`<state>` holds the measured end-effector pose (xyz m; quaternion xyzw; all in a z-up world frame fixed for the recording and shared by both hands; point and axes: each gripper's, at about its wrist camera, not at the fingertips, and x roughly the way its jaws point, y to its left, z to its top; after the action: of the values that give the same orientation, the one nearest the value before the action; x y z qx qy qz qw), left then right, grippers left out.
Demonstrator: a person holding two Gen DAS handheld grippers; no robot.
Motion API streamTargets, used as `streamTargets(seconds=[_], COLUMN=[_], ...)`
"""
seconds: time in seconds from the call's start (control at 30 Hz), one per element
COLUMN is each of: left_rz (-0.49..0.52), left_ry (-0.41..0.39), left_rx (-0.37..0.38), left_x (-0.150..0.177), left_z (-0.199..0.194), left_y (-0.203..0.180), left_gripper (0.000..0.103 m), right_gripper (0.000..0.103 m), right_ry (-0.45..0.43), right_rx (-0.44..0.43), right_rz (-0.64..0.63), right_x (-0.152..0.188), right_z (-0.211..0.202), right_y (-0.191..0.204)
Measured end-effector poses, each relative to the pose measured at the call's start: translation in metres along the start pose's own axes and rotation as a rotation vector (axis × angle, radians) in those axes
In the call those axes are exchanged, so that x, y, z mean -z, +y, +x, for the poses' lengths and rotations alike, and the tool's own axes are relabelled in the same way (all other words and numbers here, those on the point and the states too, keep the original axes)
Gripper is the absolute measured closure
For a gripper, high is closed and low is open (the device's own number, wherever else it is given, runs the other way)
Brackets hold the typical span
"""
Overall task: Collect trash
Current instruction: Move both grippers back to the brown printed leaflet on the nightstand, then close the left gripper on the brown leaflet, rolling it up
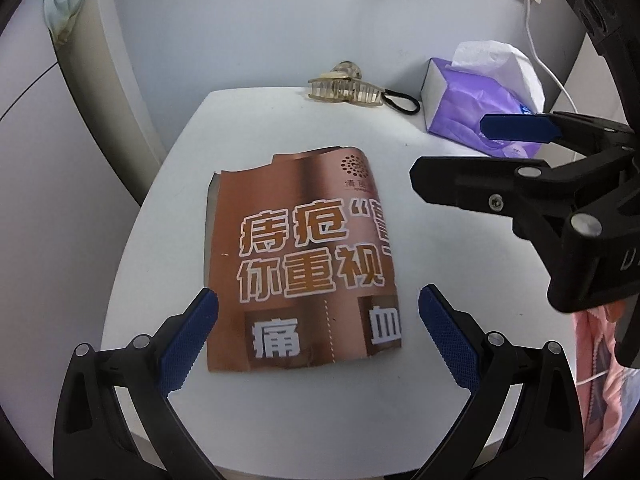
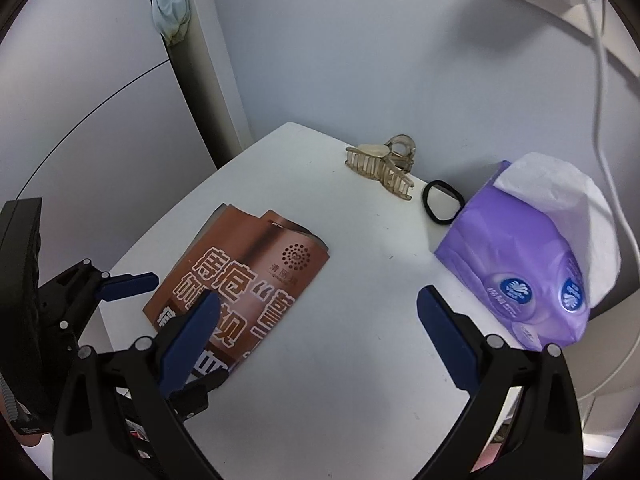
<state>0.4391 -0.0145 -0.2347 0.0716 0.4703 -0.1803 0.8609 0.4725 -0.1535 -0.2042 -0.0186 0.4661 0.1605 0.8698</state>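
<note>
A brown leaflet [image 1: 308,264] with large white Chinese lettering lies flat on the small white table [image 1: 280,128]; its top edge curls up. My left gripper [image 1: 318,320] is open, its blue pads on either side of the leaflet's near edge, just above it. My right gripper [image 2: 318,320] is open and empty over the bare tabletop right of the leaflet [image 2: 244,280]. In the left wrist view the right gripper [image 1: 452,152] comes in from the right, beside the tissue pack. The left gripper [image 2: 156,324] shows at the left in the right wrist view.
A purple tissue pack [image 2: 516,268] with a white tissue sticking out sits at the table's right. A beige hair claw [image 2: 380,168] and a black hair tie [image 2: 442,202] lie at the back edge by the wall. A white cable [image 2: 600,92] hangs on the right.
</note>
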Motion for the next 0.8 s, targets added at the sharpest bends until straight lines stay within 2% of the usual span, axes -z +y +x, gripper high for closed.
streamTargets(seconds=[0.5, 0.8], left_rz=[0.015, 0.044], left_ry=[0.002, 0.0], left_rx=[0.019, 0.007], left_x=[-0.004, -0.002], left_z=[0.011, 0.018], left_y=[0.001, 0.0], left_gripper=[0.006, 0.006], right_gripper=[0.007, 0.007], right_ry=[0.008, 0.007], right_rx=[-0.13, -0.131], right_rz=[-0.11, -0.114], right_x=[-0.008, -0.006], right_z=[0.013, 0.016], right_y=[0.011, 0.014])
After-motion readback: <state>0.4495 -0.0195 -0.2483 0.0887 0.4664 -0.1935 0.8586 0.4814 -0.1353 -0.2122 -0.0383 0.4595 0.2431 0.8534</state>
